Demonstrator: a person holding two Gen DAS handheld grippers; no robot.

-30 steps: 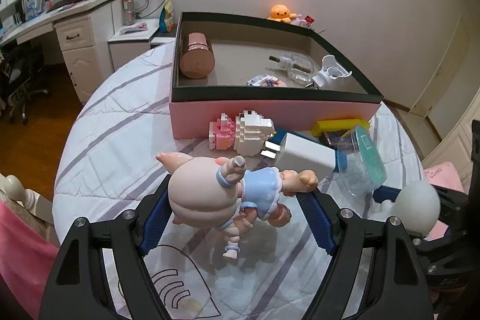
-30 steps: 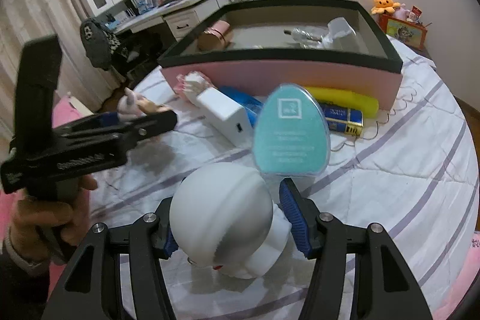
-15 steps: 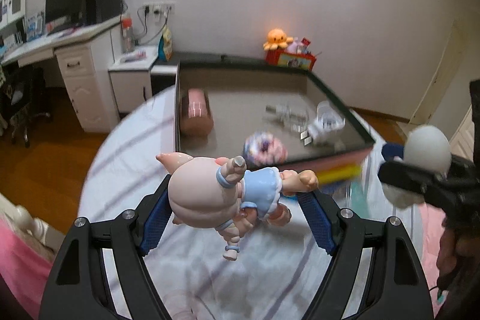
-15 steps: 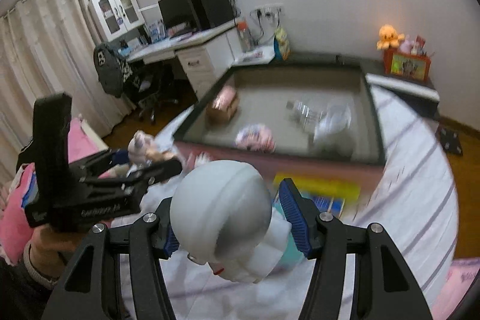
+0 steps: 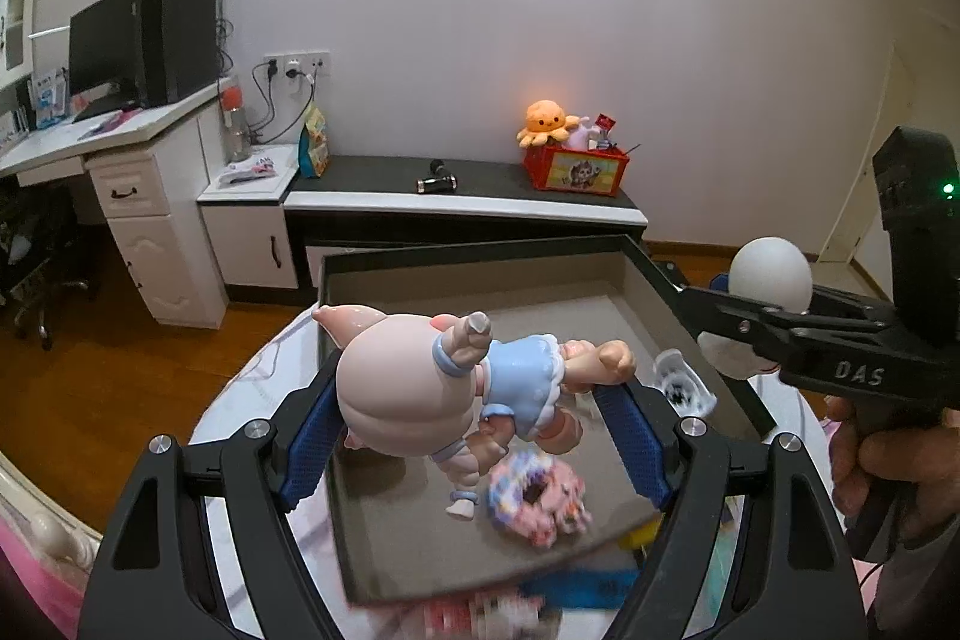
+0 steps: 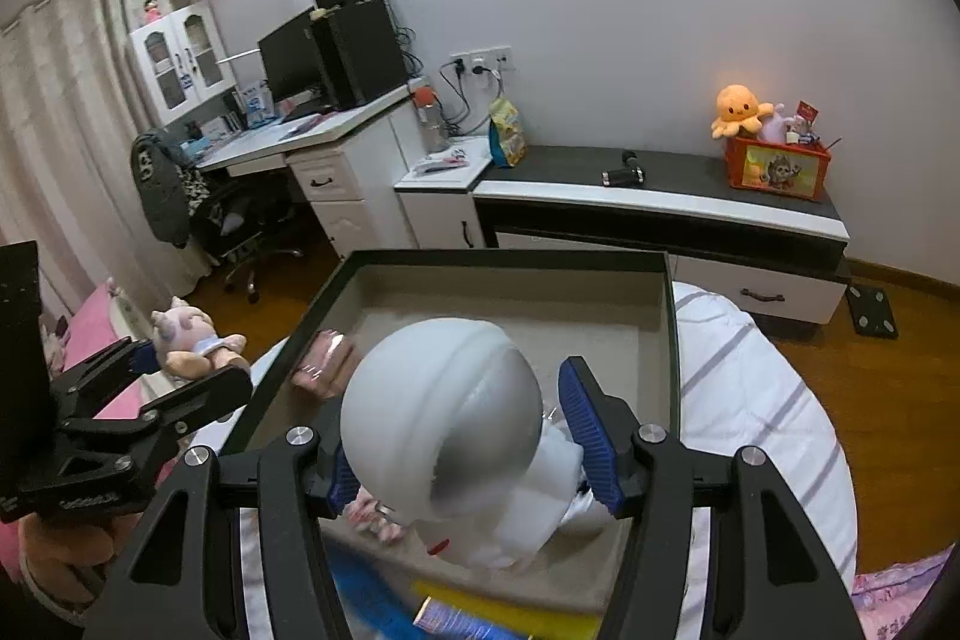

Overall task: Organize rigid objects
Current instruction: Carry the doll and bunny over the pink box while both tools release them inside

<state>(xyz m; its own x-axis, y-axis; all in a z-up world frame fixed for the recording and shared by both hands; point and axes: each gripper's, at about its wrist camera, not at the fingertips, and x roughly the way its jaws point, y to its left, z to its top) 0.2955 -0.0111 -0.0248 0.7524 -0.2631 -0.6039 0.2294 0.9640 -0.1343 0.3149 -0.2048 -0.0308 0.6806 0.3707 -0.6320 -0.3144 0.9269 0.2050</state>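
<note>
My left gripper (image 5: 474, 430) is shut on a pink pig doll in a blue dress (image 5: 420, 388), held sideways in the air over the near left part of the dark-rimmed box (image 5: 480, 250). My right gripper (image 6: 462, 454) is shut on a white round-headed figure (image 6: 438, 400), hanging above the box (image 6: 510, 255). Each view shows the other hand: the right gripper (image 5: 720, 304) with the white figure (image 5: 771, 271) at the right, the left gripper (image 6: 192, 361) with the doll (image 6: 192, 334) at the left.
In the box lie a pink cylinder (image 6: 324, 358), a pink block doughnut (image 5: 537, 496) and a white piece (image 5: 681, 382). Yellow and blue items (image 6: 480, 610) lie blurred on the striped quilt (image 6: 750, 400) before it. A low cabinet (image 5: 456, 202) stands beyond.
Both grippers have risen and moved forward from the quilt to above the box, each still carrying its toy. The items in front of the box have dropped to the bottom edge.
</note>
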